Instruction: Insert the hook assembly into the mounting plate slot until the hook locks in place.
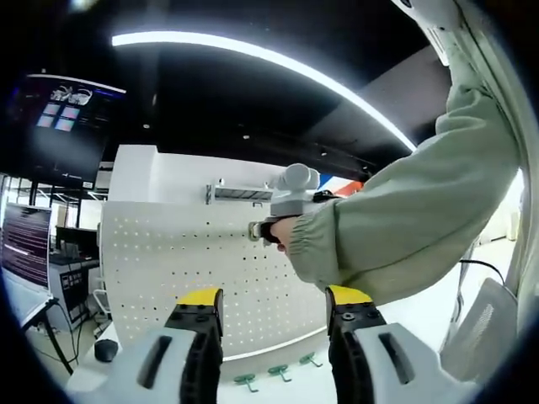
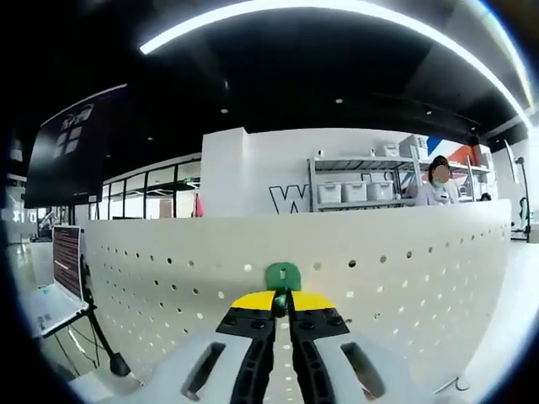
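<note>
— Now, where is the hook?
— I am pinching the green hook [image 2: 282, 275] in my right gripper [image 2: 282, 305], against the white pegboard [image 2: 404, 269].
— Your left gripper [image 1: 274, 305]?
— I am holding it spread, carrying nothing; spare green hooks [image 1: 278, 371] are lying below.

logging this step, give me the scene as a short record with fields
left tool: jaws apart, holding nothing, facing the pegboard
right tool: jaws closed on the green hook, pressed to the pegboard near its top edge
pegboard: white, perforated, upright
spare hooks: three green ones lying at the pegboard's foot
sleeve: pale green, reaching to the pegboard
</note>
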The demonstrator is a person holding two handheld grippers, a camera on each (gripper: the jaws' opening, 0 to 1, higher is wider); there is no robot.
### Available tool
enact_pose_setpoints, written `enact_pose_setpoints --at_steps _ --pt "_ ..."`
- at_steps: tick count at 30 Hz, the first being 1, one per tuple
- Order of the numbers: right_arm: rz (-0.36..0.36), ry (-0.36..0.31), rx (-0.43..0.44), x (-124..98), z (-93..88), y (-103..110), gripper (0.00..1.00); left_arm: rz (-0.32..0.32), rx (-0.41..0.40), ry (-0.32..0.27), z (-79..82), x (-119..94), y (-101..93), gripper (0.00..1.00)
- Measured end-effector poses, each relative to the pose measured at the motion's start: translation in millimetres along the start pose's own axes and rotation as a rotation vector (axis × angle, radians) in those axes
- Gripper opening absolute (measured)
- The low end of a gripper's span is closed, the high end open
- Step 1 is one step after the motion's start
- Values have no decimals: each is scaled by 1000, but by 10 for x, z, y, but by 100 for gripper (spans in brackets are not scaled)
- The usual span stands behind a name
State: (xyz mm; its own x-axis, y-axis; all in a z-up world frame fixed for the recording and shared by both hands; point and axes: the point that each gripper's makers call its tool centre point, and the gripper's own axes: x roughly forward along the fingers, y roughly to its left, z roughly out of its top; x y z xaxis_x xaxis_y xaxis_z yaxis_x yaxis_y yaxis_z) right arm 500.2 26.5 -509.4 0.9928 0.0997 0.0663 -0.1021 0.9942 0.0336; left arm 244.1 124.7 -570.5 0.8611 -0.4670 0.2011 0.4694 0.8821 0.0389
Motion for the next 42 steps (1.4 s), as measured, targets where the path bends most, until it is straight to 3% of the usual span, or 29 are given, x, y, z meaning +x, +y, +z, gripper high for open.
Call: enact_pose_setpoints --at_steps 7,35,42 --pt "7 22 1 -25 -75 10 18 0 2 2 -7 1 1 51" --pt "56 54 7 -242 -151 -1 38 6 14 8 -21 -6 10 51" --pt "53 58 4 -346 -183 -89 38 4 19 9 -19 -14 0 51"
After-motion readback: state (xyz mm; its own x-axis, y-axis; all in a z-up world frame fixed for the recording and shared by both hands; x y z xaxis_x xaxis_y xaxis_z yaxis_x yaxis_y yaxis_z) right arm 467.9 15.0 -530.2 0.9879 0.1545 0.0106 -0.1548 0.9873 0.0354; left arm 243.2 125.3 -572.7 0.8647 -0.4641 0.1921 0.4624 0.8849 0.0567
